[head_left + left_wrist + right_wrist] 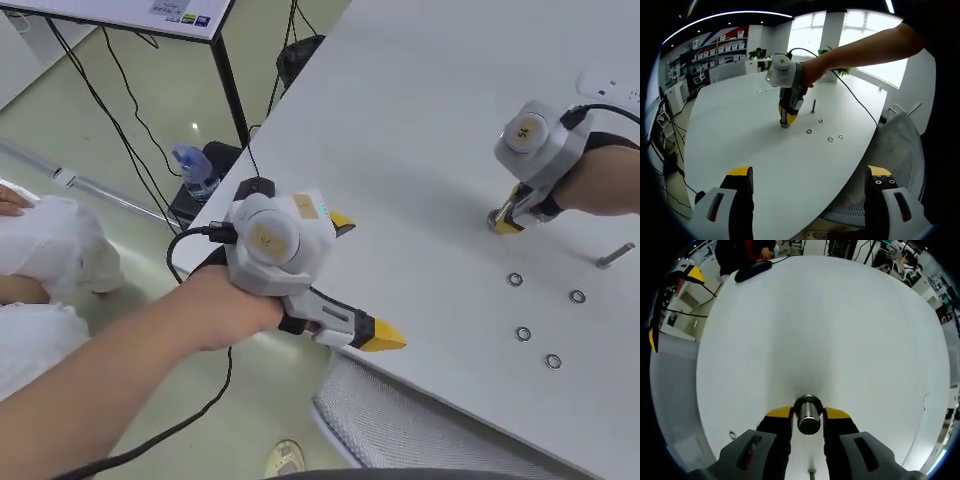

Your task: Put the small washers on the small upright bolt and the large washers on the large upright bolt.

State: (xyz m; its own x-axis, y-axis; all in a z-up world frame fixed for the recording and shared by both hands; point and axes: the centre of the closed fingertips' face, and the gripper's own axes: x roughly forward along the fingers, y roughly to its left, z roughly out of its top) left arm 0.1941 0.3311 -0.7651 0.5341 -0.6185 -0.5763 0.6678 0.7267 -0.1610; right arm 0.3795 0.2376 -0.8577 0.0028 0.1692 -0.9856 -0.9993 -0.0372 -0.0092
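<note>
— Anything legible on your feed?
— Nothing I can read. My left gripper (365,282) carries a round gold sticker (268,238) and my right gripper (505,222) carries a second sticker (525,132), but the marks on both blur. The small labels (180,12) on the white panel (100,12) past the table (420,120)'s far-left corner are too tiny.

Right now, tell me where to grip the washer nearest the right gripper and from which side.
Best pinch the washer across its outer rim, coming straight down from above: it lies flat on the table, a thin ring with no side to catch. Bring the open left gripper in from the side away from the right gripper, which is shut on the large bolt close by.
</note>
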